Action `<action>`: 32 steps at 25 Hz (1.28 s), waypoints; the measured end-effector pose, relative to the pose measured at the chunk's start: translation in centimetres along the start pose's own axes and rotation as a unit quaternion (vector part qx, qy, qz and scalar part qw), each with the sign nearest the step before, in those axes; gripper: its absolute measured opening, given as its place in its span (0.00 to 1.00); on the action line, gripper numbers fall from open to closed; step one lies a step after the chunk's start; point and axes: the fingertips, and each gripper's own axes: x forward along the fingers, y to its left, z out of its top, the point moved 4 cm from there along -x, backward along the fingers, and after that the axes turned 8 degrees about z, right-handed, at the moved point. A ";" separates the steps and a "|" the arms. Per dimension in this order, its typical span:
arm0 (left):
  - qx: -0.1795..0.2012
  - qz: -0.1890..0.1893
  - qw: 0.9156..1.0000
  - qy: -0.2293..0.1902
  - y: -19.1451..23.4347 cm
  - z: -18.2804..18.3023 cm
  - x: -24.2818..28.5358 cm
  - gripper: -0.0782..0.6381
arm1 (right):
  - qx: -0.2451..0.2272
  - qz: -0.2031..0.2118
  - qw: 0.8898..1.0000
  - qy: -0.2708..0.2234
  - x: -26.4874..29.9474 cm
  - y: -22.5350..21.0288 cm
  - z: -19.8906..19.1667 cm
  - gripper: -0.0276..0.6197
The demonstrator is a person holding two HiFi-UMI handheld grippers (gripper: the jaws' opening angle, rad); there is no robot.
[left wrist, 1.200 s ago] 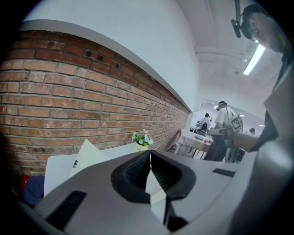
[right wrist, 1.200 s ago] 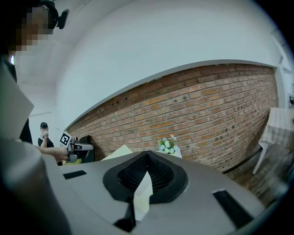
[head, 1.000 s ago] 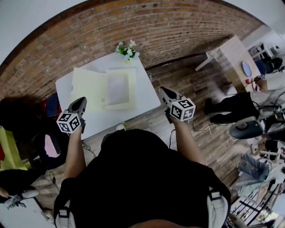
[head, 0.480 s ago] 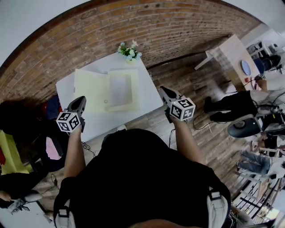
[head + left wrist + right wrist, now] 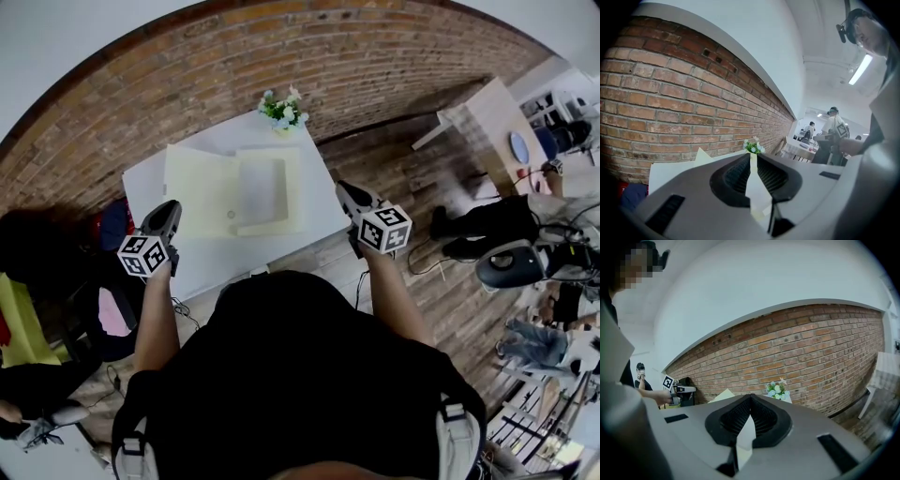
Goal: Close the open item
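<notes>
Nearest, the person holds one gripper in each hand, short of the open folder. The left gripper (image 5: 168, 210) is by the near left side of the white table (image 5: 192, 267). Its jaws stand a narrow slit apart, have just been opening, and have nothing between them. The right gripper (image 5: 346, 191) is off the table's right edge, over the wooden floor (image 5: 403, 159). Its jaws are closed tip to tip, with nothing held. Beyond both, the open folder (image 5: 234, 192), pale yellow, lies flat on the middle of the table, spread in two leaves and well apart from both grippers. A small bunch of flowers (image 5: 283, 111) stands at the table's far edge, near the brick wall (image 5: 281, 52).
</notes>
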 end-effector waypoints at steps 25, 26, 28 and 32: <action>-0.034 0.078 0.993 0.080 10.4 -7.6 -1.0 0.55 | -0.009 0.030 0.999 0.020 7.8 3.0 1.2 0.07; -0.037 0.076 0.993 0.084 10.6 -8.0 -0.9 0.55 | -0.010 0.032 0.999 0.021 8.1 3.2 1.2 0.07; -0.045 0.073 0.992 0.091 10.8 -9.0 -0.9 0.56 | -0.011 0.037 0.999 0.023 8.7 3.6 1.2 0.07; -0.061 0.071 0.989 0.111 11.0 -11.3 -0.5 0.59 | -0.013 0.044 0.999 0.025 9.8 4.2 1.2 0.07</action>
